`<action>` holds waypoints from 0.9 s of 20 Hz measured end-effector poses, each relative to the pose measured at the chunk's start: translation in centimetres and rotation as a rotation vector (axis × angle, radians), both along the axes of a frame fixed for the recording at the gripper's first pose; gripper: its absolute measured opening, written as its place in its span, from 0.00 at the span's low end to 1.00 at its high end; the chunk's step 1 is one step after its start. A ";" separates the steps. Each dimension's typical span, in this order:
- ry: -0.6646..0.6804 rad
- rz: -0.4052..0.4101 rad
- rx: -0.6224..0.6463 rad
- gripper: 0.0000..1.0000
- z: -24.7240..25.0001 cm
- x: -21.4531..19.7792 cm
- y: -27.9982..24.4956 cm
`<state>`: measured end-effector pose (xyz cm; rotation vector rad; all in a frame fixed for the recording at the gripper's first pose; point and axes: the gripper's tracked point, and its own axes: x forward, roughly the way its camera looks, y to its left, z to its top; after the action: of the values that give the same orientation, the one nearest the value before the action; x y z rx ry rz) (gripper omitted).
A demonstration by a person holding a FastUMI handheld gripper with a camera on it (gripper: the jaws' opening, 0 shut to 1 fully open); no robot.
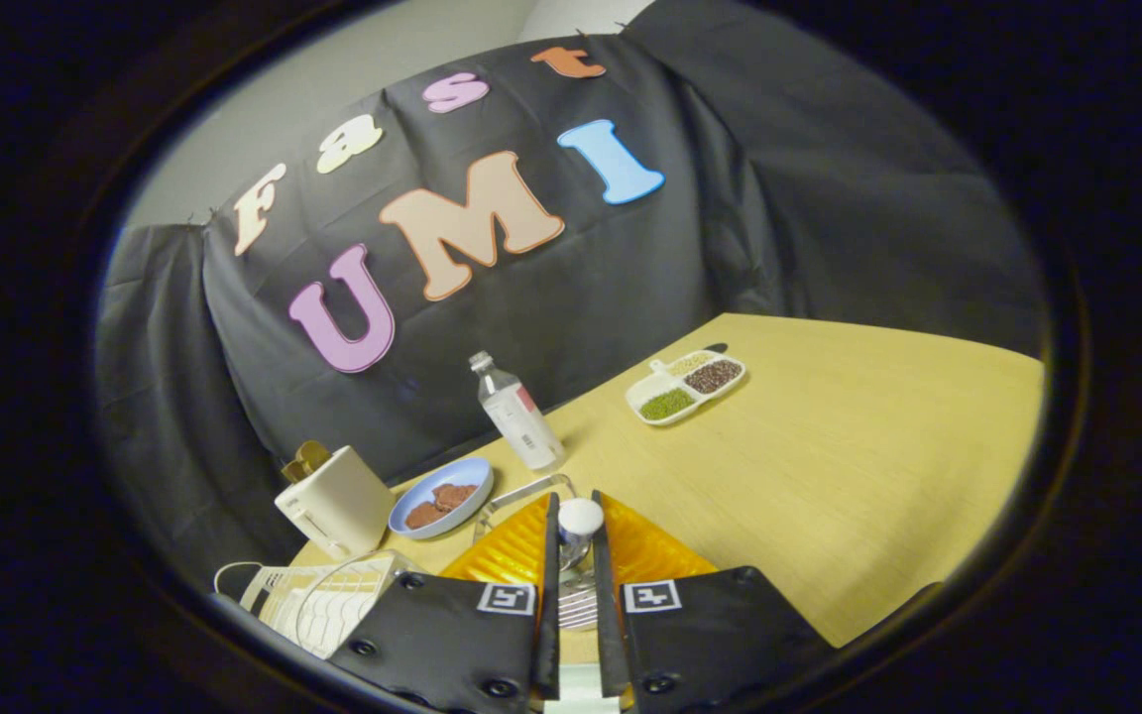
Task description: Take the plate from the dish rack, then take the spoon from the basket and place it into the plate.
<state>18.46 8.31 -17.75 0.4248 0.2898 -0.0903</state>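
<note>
Where the hand-held gripper [571,540] closes, a plate [645,550] sits gripped.

Matt wood-grain table [829,476], glossy orange plate [645,550], clear plastic bottle [516,412]

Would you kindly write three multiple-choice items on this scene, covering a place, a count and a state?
1. The bottle stands:
A. between the blue bowl and the divided tray
B. in the bowl
C. on the tray

2. The tray's compartments number:
A. two
B. three
C. five

3. The tongs are:
A. wide open
B. shut on the spoon
C. shut on the bottle

Key:
1. A, as it stands on the table between them.
2. B, as three separate fillings show.
3. B, as both fingers press the handle.
</note>
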 end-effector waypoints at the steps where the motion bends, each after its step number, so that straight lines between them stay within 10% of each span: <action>1: 0.004 -0.024 0.009 0.13 -0.9 1.0 -0.1; 18: -0.184 0.060 0.029 0.08 8.7 -5.4 -0.7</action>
<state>13.02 7.60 -9.08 0.4496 0.1228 0.0122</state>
